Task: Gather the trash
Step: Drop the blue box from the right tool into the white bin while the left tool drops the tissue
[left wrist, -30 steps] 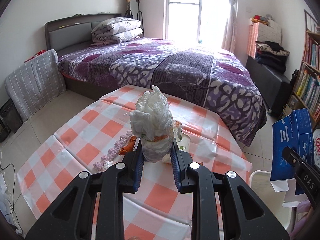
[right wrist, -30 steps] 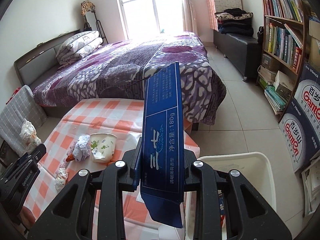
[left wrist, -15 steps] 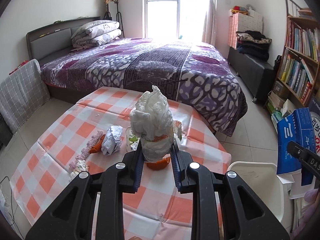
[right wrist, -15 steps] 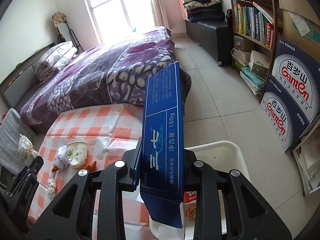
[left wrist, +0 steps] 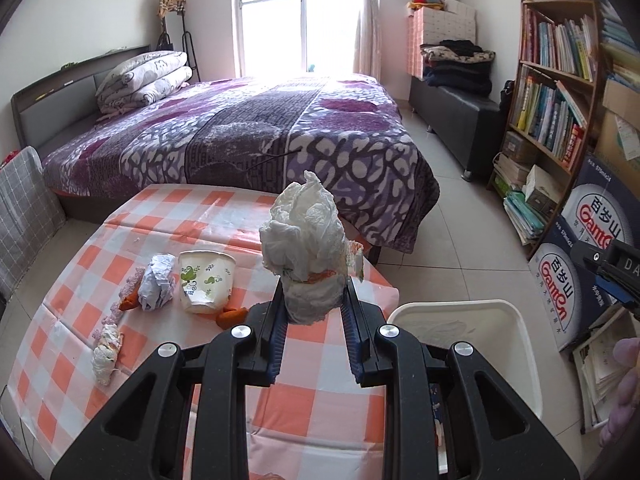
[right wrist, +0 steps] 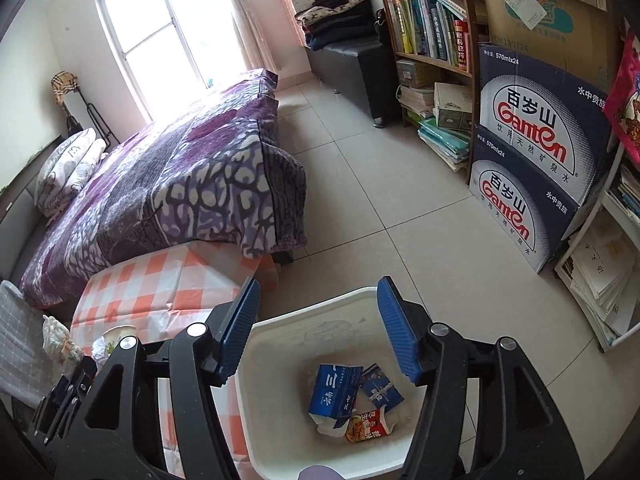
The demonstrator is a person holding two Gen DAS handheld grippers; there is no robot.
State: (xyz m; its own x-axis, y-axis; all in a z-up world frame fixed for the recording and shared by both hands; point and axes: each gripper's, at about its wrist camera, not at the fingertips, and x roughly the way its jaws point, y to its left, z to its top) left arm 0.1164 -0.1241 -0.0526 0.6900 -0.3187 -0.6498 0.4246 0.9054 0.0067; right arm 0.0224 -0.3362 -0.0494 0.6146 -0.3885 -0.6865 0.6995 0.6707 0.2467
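Note:
My left gripper (left wrist: 312, 292) is shut on a crumpled white tissue wad (left wrist: 304, 236) with orange scraps in it, held above the checked table (left wrist: 320, 392) beside the white bin (left wrist: 480, 308). On the table lie a paper cup (left wrist: 206, 282), a crumpled paper ball (left wrist: 158, 282), orange peel (left wrist: 232, 316) and a tissue scrap (left wrist: 106, 354). My right gripper (right wrist: 318, 292) hangs over the bin (right wrist: 280, 340) with its jaws opening and nothing between them. The blue box (right wrist: 336, 390) lies at the bin's bottom among other wrappers.
A bed with a purple cover (left wrist: 260, 132) stands behind the table. Stacked water cartons (right wrist: 532, 152), a bookshelf (right wrist: 432, 28) and piles of books line the right wall, with a black bench (left wrist: 456, 116) beyond. Tiled floor (right wrist: 380, 184) lies between. A fingertip (left wrist: 624, 380) shows at the right edge.
The right gripper has opened and the blue box it held now lies in the bin. Both hands have swung right toward the bin. The left still grips the tissue wad.

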